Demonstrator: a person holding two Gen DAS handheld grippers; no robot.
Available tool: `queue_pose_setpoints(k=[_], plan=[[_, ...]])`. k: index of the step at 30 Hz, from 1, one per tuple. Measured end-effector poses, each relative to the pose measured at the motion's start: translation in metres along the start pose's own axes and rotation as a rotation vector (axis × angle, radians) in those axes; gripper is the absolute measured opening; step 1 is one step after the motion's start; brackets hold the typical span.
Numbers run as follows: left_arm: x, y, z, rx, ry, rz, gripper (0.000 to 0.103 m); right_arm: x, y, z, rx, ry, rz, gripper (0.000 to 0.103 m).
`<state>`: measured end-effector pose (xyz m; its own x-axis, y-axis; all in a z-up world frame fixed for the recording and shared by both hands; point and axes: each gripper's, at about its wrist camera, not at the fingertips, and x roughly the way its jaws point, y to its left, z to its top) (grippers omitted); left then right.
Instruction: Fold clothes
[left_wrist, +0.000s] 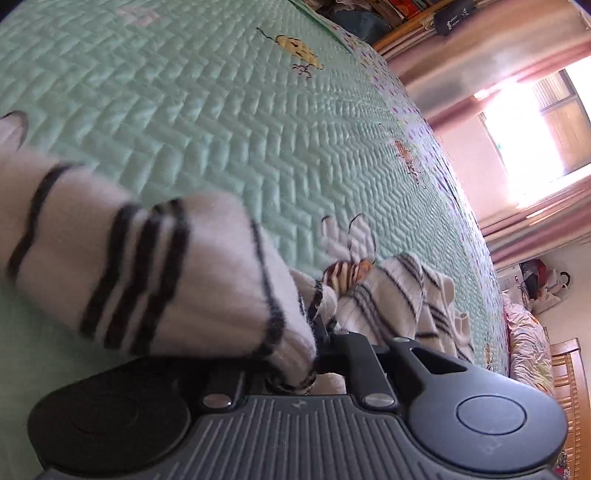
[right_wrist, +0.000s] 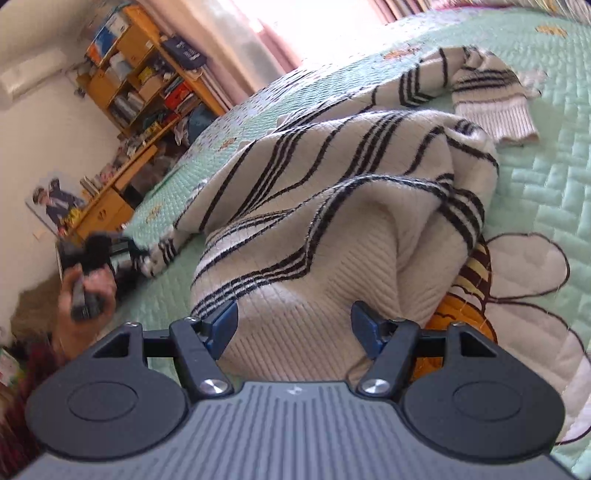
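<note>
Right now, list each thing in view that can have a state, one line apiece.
White knitted sweater with black stripes: crumpled, unfolded, lying on the bed.
Ribbed sleeve cuff: pinched, stretched away from the sweater's body.
Left gripper: shut on the cuff.
Right gripper: jaws apart, sweater fabric bunched between them.
Green quilted bedspread: spread flat.

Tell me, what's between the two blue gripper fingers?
A fold of the white knitted sweater with black stripes sits between the right gripper fingers, seen in the right wrist view.
</note>
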<state>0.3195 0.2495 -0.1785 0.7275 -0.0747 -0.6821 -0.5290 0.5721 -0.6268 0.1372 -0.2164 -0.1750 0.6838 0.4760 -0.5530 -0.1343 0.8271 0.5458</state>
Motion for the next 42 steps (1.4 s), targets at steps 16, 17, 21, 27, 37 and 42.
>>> queue_pose_setpoints(k=[16,17,21,27,37,42], plan=[[-0.009,-0.049,0.198,0.331,-0.178,0.468,0.045,0.019,0.059,0.002,-0.099,0.065,0.189,0.072],[-0.006,-0.029,0.198,0.289,-0.121,0.479,0.049,0.019,0.057,0.000,-0.095,0.073,0.183,0.072],[-0.021,0.042,0.163,0.234,-0.074,0.451,0.048,0.010,0.038,-0.003,-0.047,0.073,0.163,0.073],[-0.088,0.070,0.088,0.374,-0.101,0.370,0.050,-0.018,0.000,-0.014,0.066,-0.004,0.102,0.077],[-0.163,-0.024,-0.148,0.717,0.195,-0.090,0.078,-0.039,-0.060,-0.028,0.477,-0.111,0.178,0.078],[-0.153,-0.043,-0.216,0.732,0.267,-0.033,0.089,-0.051,-0.067,-0.032,0.538,-0.140,0.216,0.080]])
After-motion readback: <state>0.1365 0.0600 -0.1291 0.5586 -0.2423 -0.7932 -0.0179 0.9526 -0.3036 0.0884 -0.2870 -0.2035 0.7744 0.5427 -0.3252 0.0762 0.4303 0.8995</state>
